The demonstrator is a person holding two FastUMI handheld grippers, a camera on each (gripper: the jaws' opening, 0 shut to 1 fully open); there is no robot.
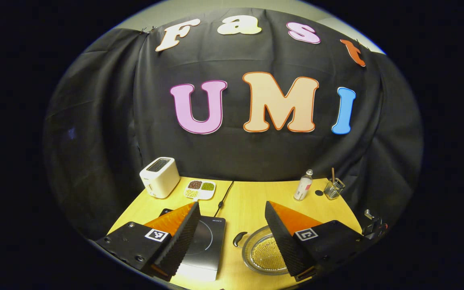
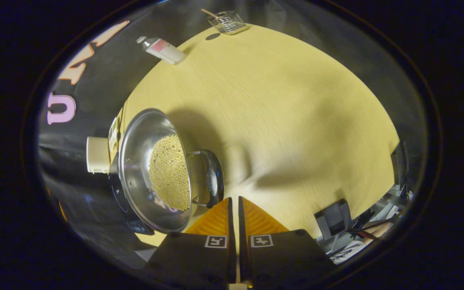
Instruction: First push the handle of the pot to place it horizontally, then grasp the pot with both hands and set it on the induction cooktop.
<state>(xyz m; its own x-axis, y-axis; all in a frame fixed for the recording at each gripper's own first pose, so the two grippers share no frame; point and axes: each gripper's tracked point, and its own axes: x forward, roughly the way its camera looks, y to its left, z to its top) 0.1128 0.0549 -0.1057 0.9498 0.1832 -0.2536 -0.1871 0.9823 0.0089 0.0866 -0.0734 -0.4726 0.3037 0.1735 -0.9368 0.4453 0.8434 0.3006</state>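
Note:
A steel pot [image 1: 262, 251] with a yellow beaded bottom sits on the wooden table [image 1: 248, 201], just right of the black induction cooktop [image 1: 206, 241]. One black side handle [image 1: 239, 238] faces the cooktop. My left gripper [image 1: 232, 203] hangs open above them, one finger over the cooktop and the other over the pot. In the right gripper view the pot [image 2: 151, 169] shows its other black loop handle [image 2: 216, 177]. My right gripper [image 2: 234, 198] is shut with nothing in it, its tips right beside that handle's lower end. The cooktop [image 2: 119, 197] peeks out behind the pot.
At the back of the table stand a white toaster [image 1: 159, 177], a divided dish of beans [image 1: 199, 189], a small bottle [image 1: 303, 185] and a wire basket [image 1: 334, 189]. The cooktop's cable [image 1: 224, 197] runs backward. Bare table [image 2: 288, 121] spreads beyond the right gripper.

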